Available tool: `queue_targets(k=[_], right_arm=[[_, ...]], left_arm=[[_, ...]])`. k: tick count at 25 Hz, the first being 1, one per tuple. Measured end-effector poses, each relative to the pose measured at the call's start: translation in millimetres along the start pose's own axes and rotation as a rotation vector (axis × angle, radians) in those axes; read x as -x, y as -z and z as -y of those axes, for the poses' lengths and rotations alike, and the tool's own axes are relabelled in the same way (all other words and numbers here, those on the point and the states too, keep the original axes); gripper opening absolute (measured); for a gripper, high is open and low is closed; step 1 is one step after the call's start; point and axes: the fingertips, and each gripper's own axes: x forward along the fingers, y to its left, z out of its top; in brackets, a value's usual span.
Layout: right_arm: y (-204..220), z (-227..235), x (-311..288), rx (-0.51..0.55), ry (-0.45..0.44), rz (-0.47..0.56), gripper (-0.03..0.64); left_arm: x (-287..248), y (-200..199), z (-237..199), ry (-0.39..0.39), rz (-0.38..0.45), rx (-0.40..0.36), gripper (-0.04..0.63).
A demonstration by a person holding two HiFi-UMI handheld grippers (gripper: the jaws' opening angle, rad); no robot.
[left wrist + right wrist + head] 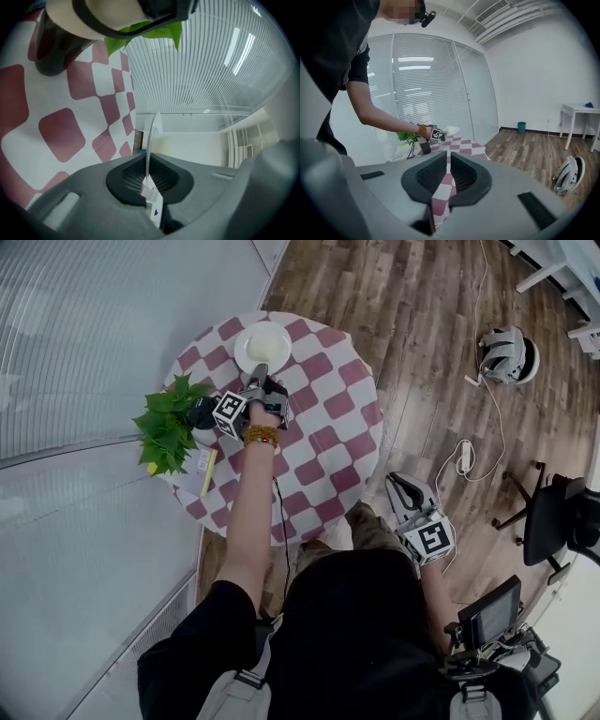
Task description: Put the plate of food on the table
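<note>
The white plate point(263, 345) is seen over the upper part of the checked round table point(333, 427), its rim clamped between the 2 jaws of the left gripper point(260, 371). The right gripper point(405, 488) is held at lower right, off the table, its jaws drawn together on nothing. A potted plant point(167, 423) is set at the table's left edge.
</note>
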Motion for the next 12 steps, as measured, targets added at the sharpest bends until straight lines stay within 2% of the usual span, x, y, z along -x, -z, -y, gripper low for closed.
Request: queue_targets(k=[4,8,12], right_arm=[[5,6,1,-0.015,0.014,-0.018,0.017],[16,14,4,-0.012,0.031,-0.042,0.017],[20,19,6,-0.013,0.040,-0.062,0.017]], left_arm=[[-18,-10,-22,-0.034,0.007,-0.018,0.017],[-26,-17,-52,-0.086,0.025,0.008,0.017],[-28,-22,-71,-0.101,0.046,0.038,0.017]])
